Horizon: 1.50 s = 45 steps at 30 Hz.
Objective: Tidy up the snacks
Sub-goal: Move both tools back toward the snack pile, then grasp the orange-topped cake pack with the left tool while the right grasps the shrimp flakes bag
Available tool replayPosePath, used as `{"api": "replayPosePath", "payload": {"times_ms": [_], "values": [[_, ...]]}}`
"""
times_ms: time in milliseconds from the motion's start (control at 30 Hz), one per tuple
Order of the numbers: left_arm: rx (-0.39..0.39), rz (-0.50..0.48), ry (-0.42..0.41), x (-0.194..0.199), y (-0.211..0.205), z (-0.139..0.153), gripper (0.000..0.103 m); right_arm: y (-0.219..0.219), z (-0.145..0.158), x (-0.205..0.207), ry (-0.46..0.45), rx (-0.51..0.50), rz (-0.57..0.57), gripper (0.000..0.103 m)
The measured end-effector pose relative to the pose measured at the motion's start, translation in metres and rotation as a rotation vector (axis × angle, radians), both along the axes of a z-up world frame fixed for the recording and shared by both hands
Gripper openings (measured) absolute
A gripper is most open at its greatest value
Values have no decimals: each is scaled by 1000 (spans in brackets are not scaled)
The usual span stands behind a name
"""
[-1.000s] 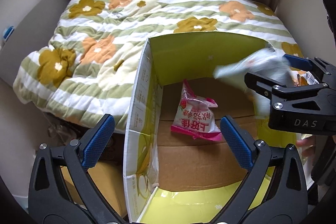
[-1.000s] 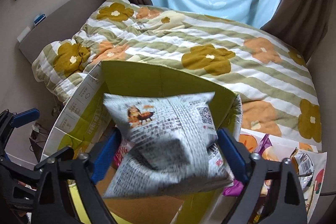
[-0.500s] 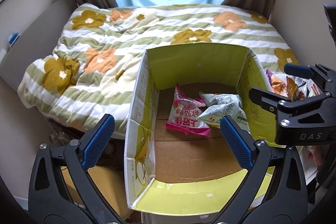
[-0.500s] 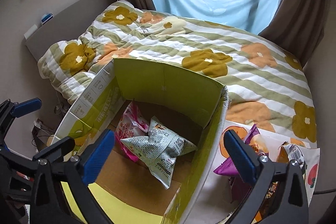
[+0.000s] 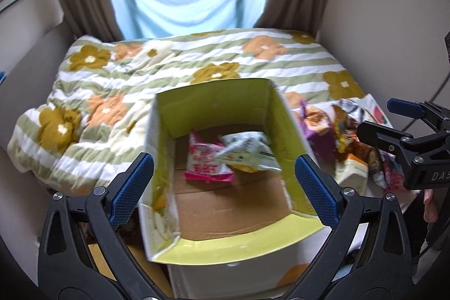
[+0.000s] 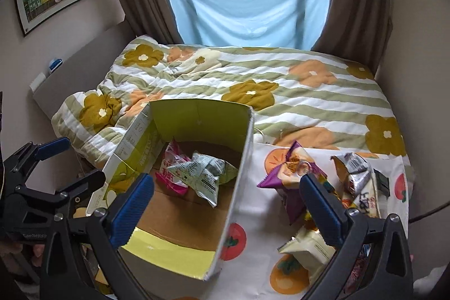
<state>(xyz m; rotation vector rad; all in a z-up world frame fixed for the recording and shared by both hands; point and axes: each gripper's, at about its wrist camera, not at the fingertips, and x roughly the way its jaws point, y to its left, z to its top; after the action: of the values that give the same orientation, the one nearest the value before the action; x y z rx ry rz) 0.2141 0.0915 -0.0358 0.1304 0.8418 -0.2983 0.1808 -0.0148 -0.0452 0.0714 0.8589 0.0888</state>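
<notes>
An open cardboard box (image 5: 213,99) (image 6: 197,114) with yellow-green walls stands at the foot of the bed. On its floor lie a pink snack bag (image 5: 206,162) (image 6: 171,167) and a pale green-white snack bag (image 5: 247,152) (image 6: 204,173), partly over the pink one. Right of the box, several loose snack packs sit on a fruit-print cloth, among them a purple bag (image 6: 291,167) (image 5: 316,125) and a silver bag (image 6: 355,167). My left gripper (image 5: 223,187) is open above the box's near side. My right gripper (image 6: 226,211) is open and empty, straddling the box's right wall.
The bed with a striped flower quilt (image 6: 267,80) fills the middle ground. Brown curtains and a blue sheet (image 6: 247,7) hang at the window behind. A headboard shelf (image 6: 64,69) runs along the left wall. The white fruit-print cloth (image 6: 253,266) covers the surface right of the box.
My right gripper opened and the green-white bag dropped into the box beside the pink bag. Both grippers then drew back and up, so the box looks smaller.
</notes>
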Motion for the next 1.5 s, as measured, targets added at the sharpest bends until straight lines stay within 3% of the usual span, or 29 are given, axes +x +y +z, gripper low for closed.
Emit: {"api": "replayPosePath", "payload": {"times_ms": [133, 333, 600, 767, 1167, 1433, 1500], "values": [[-4, -78, 5, -16, -36, -2, 100, -39, 4, -29, 15, 4, -46, 103], [-14, -173, 32, -36, -104, -11, 100, -105, 2, -66, 33, -66, -104, 103], [10, -184, 101, -52, -200, -41, 100, -190, -16, -92, 75, -111, -77, 103], [58, -176, 163, -54, -248, -72, 100, -232, -41, -94, 141, -65, -25, 103], [204, -271, 300, -21, -303, -170, 100, -267, -110, -78, 288, -6, 89, 103], [256, -318, 401, 1, -315, -216, 100, -267, -144, -65, 377, -14, 127, 103], [236, -331, 439, 5, -316, -226, 101, -267, -149, -62, 394, -8, 126, 103]]}}
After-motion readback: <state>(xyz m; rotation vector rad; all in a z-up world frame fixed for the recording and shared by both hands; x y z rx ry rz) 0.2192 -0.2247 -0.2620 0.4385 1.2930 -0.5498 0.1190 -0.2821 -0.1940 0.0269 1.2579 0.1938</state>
